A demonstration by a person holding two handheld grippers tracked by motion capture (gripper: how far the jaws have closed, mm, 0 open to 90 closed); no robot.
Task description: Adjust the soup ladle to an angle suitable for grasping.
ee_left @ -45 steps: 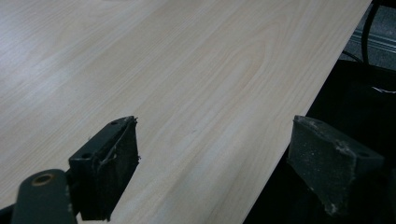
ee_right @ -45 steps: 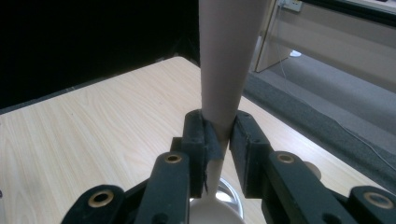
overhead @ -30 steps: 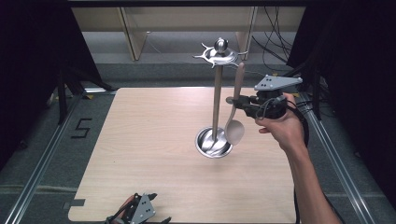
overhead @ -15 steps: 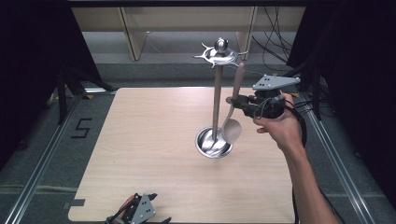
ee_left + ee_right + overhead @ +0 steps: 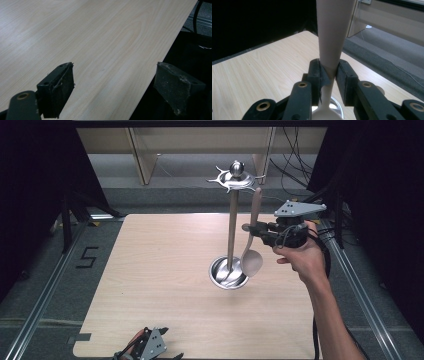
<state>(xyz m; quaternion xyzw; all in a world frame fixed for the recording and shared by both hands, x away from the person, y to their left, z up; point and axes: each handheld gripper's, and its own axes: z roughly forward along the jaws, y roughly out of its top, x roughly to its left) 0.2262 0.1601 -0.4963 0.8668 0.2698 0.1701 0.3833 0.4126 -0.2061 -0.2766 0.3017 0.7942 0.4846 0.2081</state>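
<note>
- Stand (image 5: 231,225): a polished metal utensil stand on the worktop (image 5: 150,270), with an upright post, a round dished base and a crown of hooks under a ball finial. Every place below is given relative to it.
- Spoon (image 5: 251,245): pale, long-handled. It hangs near-vertical just right of the stand's post. Its bowl is low beside the base rim and its handle tip reaches almost to the hook crown.
- Right gripper (image 5: 252,228): your right hand holds it level on the right of the stand. Its jaws are closed on the spoon's neck; the right gripper view shows both pads pressed against the narrow part. The jaws have just been easing open a touch, but the spoon is still pinched between them.
- Left gripper (image 5: 113,82): it sits well in front of the stand, at the near edge of the worktop. Its jaws stand wide apart with nothing between them.
- Step in hand, as it looks: hanging the spoon on a hook of the stand.
- To do it well: keep the handle plumb and bring its tip level with the nearest hook. The frames do not show whether it is hooked on yet.
- Do not slacken further until the hook carries the weight, or the spoon may drop onto the base.
- Keep your wrist clear of the post, since a nudge could tip the stand.
</note>
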